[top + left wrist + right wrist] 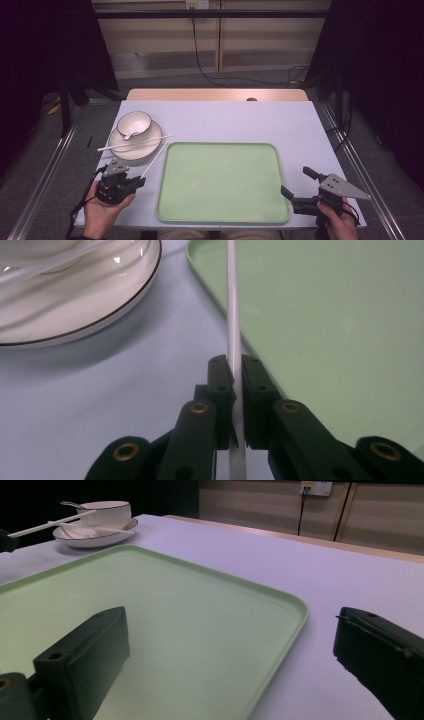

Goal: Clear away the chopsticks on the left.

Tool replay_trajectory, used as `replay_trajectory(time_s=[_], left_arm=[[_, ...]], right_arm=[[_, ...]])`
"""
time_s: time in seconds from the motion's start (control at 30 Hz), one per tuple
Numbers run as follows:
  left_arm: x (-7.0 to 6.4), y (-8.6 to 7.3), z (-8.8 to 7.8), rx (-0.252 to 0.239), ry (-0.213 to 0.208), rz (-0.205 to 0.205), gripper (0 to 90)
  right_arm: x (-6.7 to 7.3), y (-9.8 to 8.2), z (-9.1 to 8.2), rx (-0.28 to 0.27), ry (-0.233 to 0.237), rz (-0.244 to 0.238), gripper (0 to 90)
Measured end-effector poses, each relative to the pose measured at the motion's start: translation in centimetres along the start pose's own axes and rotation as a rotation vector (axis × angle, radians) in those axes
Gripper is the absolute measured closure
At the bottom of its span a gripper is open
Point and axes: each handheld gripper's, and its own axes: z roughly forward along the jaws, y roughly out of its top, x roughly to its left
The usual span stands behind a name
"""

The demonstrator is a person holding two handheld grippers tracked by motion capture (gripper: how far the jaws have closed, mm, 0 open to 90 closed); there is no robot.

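My left gripper point(139, 179) is at the table's front left, shut on the near end of a white chopstick point(155, 158). The stick slants up and away between the plate and the tray's left rim. In the left gripper view the black jaws point(237, 372) pinch that chopstick point(233, 310), which runs straight ahead. A second chopstick point(135, 142) lies across a white plate point(150, 149) that carries a white bowl point(134, 123). At the tray's front right corner, my right gripper point(297, 182) is open with nothing between its jaws point(230, 665).
A large pale green tray point(222, 216) lies bare in the middle of the white table, and its rim point(280, 605) runs between my right jaws. The plate and bowl point(102, 507) stand at the tray's far left. The table's front edge is close behind both hands.
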Motion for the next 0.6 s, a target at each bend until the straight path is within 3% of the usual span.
replay_trajectory(time_s=[0.07,0.1,0.13,0.23,0.37,0.47,0.6], left_arm=[[-0.1,-0.1,0.1,0.013,0.015,-0.03,84.7],[-0.3,-0.1,0.2,0.014,0.017,-0.023,84.7],[-0.4,-0.1,0.3,0.017,0.028,-0.045,84.7],[-1.0,-0.1,0.4,0.017,0.042,-0.06,84.8],[-1.8,0.2,0.5,0.017,0.039,-0.066,84.8],[-3.3,0.9,1.2,0.009,0.016,-0.056,84.7],[-3.4,1.8,2.2,0.012,0.018,-0.074,84.7]], right_arm=[[0.0,0.0,0.0,0.0,0.004,-0.002,1.1],[0.1,0.0,0.0,0.0,0.005,-0.004,1.1],[0.1,0.0,0.0,-0.001,0.003,-0.004,1.1],[0.0,0.1,0.1,0.002,0.005,-0.005,1.1],[0.0,0.1,0.0,-0.002,0.005,-0.006,1.1],[0.1,0.1,0.0,-0.002,0.006,-0.007,1.1],[0.1,0.1,0.0,-0.003,0.007,-0.009,1.1]])
